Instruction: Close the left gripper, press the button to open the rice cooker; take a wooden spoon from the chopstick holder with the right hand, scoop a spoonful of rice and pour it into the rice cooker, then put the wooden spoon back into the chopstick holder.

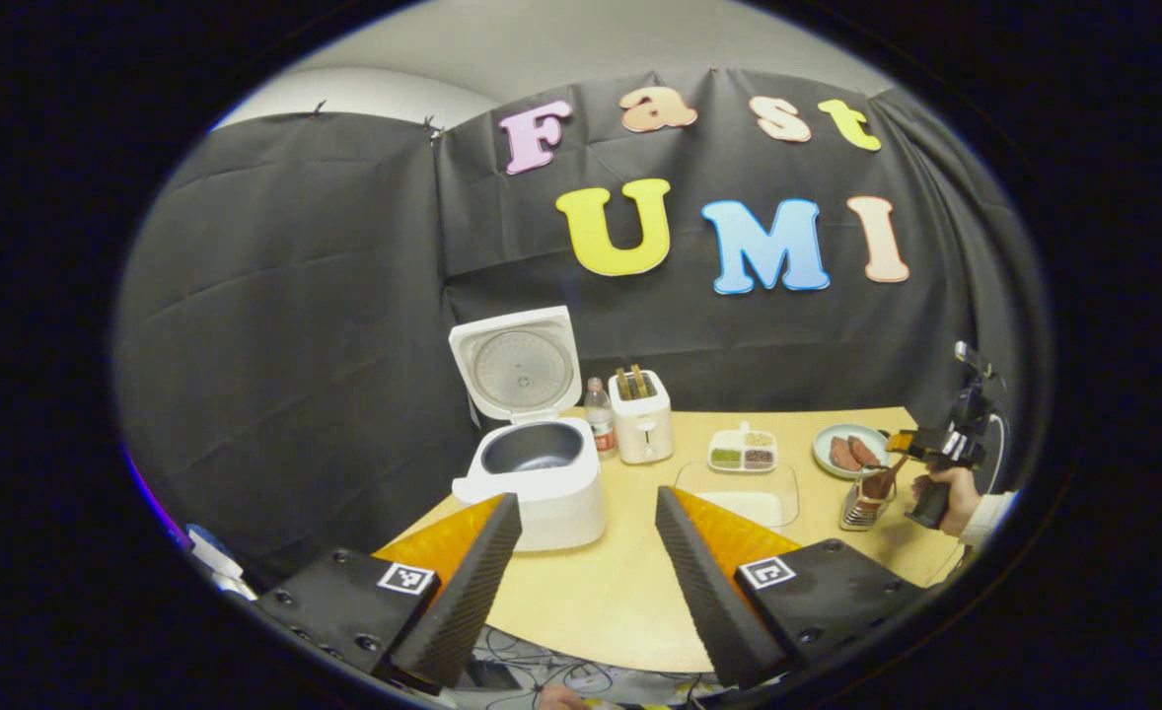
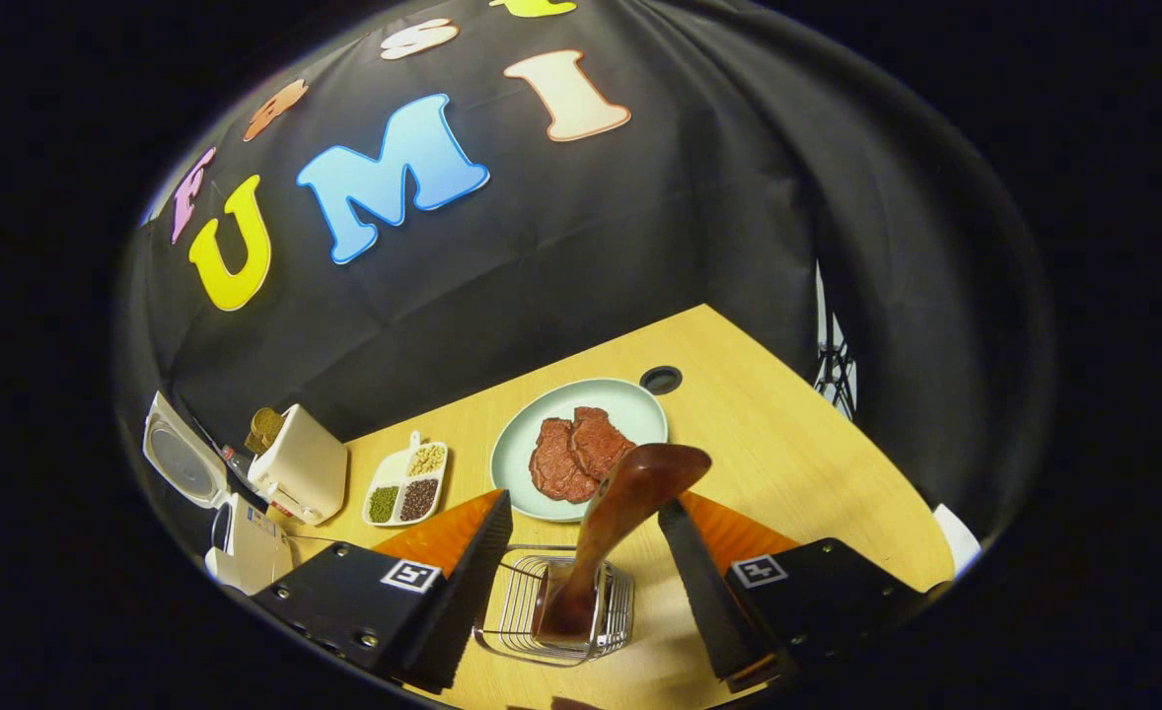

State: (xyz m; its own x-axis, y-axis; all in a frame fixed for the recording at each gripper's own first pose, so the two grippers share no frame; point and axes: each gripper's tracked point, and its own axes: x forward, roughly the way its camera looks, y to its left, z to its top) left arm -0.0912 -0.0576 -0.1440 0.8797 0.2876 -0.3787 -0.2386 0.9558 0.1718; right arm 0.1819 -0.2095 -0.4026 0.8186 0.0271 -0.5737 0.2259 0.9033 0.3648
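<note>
The white rice cooker (image 1: pixel 542 473) stands at the table's left with its lid (image 1: pixel 517 367) raised and the dark inner pot showing. My left gripper (image 1: pixel 586 562) hovers open in front of it, holding nothing. A wooden spoon (image 2: pixel 620 503) stands upright in the wire chopstick holder (image 2: pixel 517 611). My right gripper (image 2: pixel 583 508) is open just above the holder, one finger on each side of the spoon's top end, neither pressing on it. In the left gripper view the right gripper (image 1: pixel 899 444) and the hand (image 1: pixel 946 488) holding it are over the holder (image 1: pixel 865 503). A clear container of rice (image 1: pixel 744 493) sits mid-table.
A toaster (image 1: pixel 640 414) and a bottle (image 1: pixel 599 416) stand behind the cooker. A divided tray of grains (image 2: pixel 405 483) and a pale plate (image 2: pixel 532 434) with meat slices lie beyond the holder. The black cloth wall closes the back and the sides of the table.
</note>
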